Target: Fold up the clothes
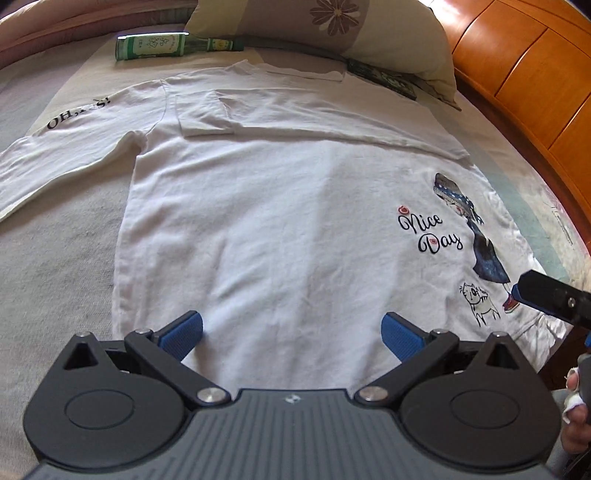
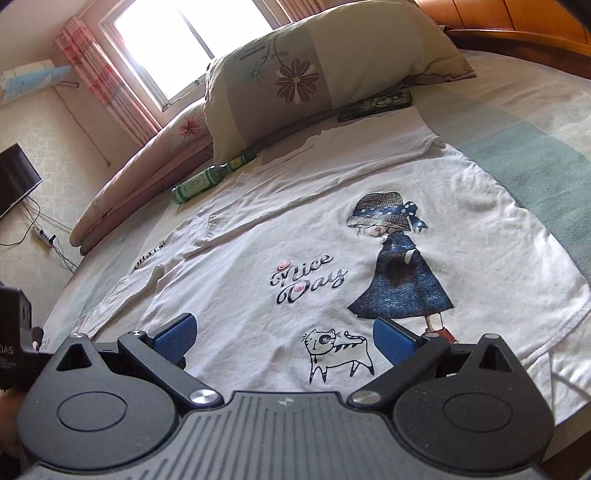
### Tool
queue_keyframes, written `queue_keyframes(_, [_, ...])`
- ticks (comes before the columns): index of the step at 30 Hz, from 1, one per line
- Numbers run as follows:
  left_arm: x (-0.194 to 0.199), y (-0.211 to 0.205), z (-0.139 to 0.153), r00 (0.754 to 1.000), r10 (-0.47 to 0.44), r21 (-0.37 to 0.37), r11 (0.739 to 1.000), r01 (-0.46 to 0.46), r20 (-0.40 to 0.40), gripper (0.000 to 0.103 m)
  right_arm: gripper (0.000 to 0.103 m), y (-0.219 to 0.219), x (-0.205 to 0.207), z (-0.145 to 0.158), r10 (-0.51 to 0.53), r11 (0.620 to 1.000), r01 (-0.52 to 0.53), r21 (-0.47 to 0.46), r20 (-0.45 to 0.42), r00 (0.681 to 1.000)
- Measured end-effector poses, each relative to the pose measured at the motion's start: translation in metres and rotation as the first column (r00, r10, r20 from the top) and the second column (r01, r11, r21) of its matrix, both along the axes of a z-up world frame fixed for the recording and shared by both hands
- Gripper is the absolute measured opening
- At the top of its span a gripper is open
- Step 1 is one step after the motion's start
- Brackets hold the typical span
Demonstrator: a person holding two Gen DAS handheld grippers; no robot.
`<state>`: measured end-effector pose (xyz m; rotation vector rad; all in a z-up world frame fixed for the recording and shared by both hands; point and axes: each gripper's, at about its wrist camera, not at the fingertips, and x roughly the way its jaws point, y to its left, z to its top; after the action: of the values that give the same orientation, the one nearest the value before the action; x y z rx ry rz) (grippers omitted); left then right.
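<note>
A white long-sleeved shirt (image 1: pixel 280 221) lies flat on the bed, printed with "Nice Day", a girl in a blue dress and a cat. One sleeve stretches out to the left (image 1: pixel 74 147); the other is folded across the chest (image 1: pixel 295 118). My left gripper (image 1: pixel 291 334) hovers open over the shirt's near hem, nothing between its blue pads. My right gripper (image 2: pixel 284 338) is open too, above the cat print (image 2: pixel 338 354). The shirt (image 2: pixel 332 236) fills the right wrist view. The right gripper's tip (image 1: pixel 546 291) shows at the left view's right edge.
A green bottle (image 1: pixel 173 46) lies near the flowered pillow (image 1: pixel 332 33) at the head of the bed, beside a dark flat case (image 1: pixel 384 77). A wooden headboard (image 1: pixel 535 85) curves along the right. A window (image 2: pixel 184 40), curtain and pink quilt (image 2: pixel 147 166) are at far left.
</note>
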<state>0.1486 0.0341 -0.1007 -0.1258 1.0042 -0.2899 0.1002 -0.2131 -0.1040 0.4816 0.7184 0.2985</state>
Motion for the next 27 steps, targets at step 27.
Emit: queue_keyframes(27, [-0.078, -0.017, -0.010, 0.991, -0.042, 0.160, 0.987, 0.021, 0.127, 0.102, 0.103, 0.031, 0.020, -0.012, 0.073, 0.967, -0.094, -0.236, -0.100, 0.992])
